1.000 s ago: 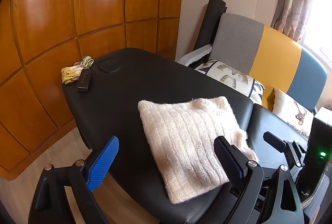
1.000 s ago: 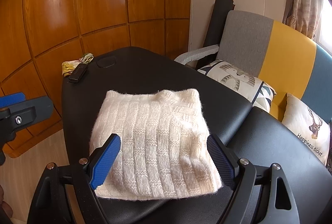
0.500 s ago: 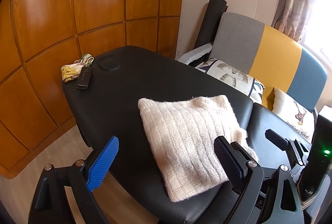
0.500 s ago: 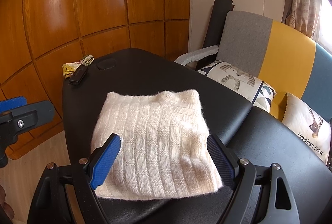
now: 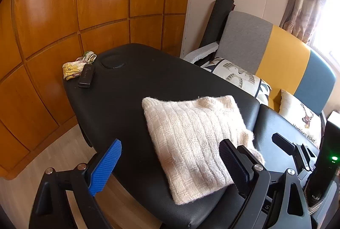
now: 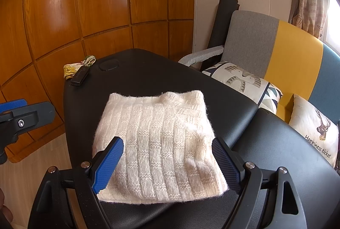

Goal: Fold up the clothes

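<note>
A: While both units hang above the near edge of the black padded table, what is the status of the left gripper?

B: Its two fingers stand wide apart and grip nothing. The blue pad sits over the table's near-left edge; the dark pad sits over the garment's near-right corner.

A: And the right gripper?

B: Same condition: fingers spread, nothing between them, positioned above the near part of the garment. Contact with the knit cannot be told.

A: Location of the task item?

B: The cream knitted sweater lies folded into a compact rectangle, flat on the table toward its near end, just before the seam between the two cushion sections.

A: Other items on the surface?

B: A black remote at the far-left corner, touching a crumpled yellow patterned cloth. A sofa with printed cushions stands just beside the table on the right.
</note>
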{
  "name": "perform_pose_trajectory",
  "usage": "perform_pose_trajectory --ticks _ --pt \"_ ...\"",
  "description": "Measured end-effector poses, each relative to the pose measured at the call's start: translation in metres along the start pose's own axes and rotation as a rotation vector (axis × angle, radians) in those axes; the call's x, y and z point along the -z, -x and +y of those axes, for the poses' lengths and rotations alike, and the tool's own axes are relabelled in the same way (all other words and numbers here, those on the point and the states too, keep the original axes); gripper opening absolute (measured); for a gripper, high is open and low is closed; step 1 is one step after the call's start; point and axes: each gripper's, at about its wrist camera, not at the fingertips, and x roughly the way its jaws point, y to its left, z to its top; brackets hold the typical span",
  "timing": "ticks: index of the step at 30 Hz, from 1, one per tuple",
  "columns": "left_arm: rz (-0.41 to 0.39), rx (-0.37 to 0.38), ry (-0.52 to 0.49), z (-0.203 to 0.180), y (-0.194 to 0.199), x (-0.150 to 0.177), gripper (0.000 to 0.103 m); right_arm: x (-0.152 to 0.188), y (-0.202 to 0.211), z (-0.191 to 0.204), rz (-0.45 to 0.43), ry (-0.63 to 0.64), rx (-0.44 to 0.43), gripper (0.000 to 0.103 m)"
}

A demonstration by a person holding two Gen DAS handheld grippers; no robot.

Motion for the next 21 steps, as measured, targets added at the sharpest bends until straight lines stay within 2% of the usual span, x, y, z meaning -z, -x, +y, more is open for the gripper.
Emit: perform_pose_trajectory --ticks 16,21 --pt "-0.005 0.007 -0.011 -0.007 0.003 0.000 0.094 -0.001 0.005 -0.007 -0.016 -0.017 0.007 0.087" --pt "-0.031 0.003 -0.025 -0.011 0.009 0.000 0.094 -0.001 0.007 -0.011 -0.019 -0.024 0.013 0.087"
